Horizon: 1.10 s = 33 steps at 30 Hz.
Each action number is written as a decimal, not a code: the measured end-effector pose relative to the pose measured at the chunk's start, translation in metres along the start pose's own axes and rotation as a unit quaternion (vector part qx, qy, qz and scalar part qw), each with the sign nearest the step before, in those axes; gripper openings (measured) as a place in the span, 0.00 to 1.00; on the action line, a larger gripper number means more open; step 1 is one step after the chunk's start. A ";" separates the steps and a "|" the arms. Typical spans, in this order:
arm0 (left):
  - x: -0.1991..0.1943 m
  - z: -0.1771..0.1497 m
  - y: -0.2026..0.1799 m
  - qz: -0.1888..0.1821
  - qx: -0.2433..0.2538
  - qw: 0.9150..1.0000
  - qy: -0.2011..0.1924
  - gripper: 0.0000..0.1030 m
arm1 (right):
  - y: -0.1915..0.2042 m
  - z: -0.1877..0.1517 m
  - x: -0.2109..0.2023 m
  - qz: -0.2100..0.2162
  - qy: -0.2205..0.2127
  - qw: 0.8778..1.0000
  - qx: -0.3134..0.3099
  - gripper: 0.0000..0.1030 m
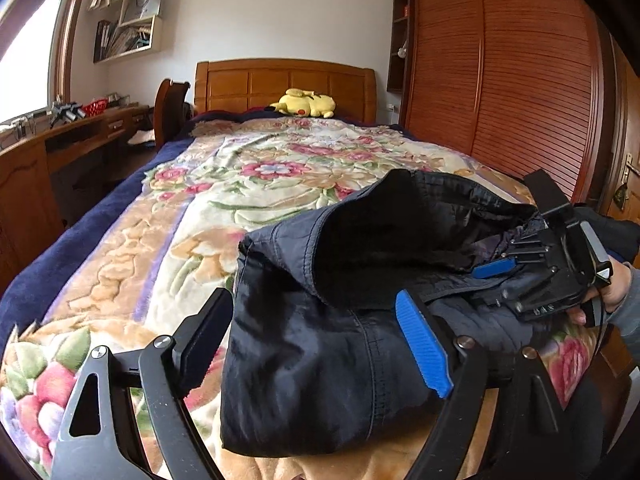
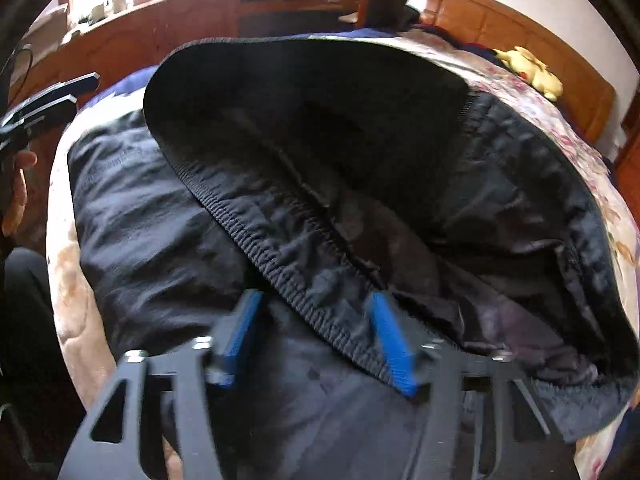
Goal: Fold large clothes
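A dark padded jacket [image 1: 320,360] lay partly folded on the bed's floral blanket [image 1: 168,240]. The left claw [image 1: 316,344] stood released, its fingers wide on either side of the jacket's near fold. The right claw [image 2: 316,340] straddled the elastic hem [image 2: 280,264], pads not visibly pressing; image blurred.

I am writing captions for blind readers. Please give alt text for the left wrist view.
A dark padded jacket lies on a floral blanket, between the open left gripper. The right gripper reaches into its far side.
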<state>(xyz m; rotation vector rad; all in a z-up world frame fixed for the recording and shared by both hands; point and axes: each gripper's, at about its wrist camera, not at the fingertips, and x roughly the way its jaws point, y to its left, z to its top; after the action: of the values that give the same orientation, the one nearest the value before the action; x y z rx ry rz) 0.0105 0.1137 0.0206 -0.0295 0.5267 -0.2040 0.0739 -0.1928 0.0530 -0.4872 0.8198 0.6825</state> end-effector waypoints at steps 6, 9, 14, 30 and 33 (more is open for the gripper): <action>0.003 0.003 0.001 -0.004 0.003 1.000 -0.004 0.82 | -0.015 0.039 0.019 -0.033 -0.008 0.999 -0.010 0.03; 0.006 0.006 -0.003 -0.006 0.003 1.000 -0.003 0.82 | -0.033 0.064 0.029 -0.070 -0.015 0.997 -0.011 0.02; 0.012 0.010 -0.014 -0.014 0.011 1.000 -0.003 0.82 | -0.063 0.112 0.050 -0.141 -0.045 0.989 0.001 0.02; 0.020 0.006 -0.021 -0.018 0.019 1.000 0.012 0.82 | -0.119 0.144 0.089 -0.175 -0.048 0.977 0.114 0.53; 0.019 0.006 -0.022 -0.018 0.022 1.000 0.012 0.82 | -0.127 0.118 0.058 -0.165 -0.062 0.975 0.137 0.53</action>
<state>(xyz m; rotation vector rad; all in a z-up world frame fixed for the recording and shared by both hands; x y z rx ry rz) 0.0258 0.0877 0.0184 0.0070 0.5450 -0.2518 0.2520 -0.1841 0.0942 -0.3164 0.6815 0.2841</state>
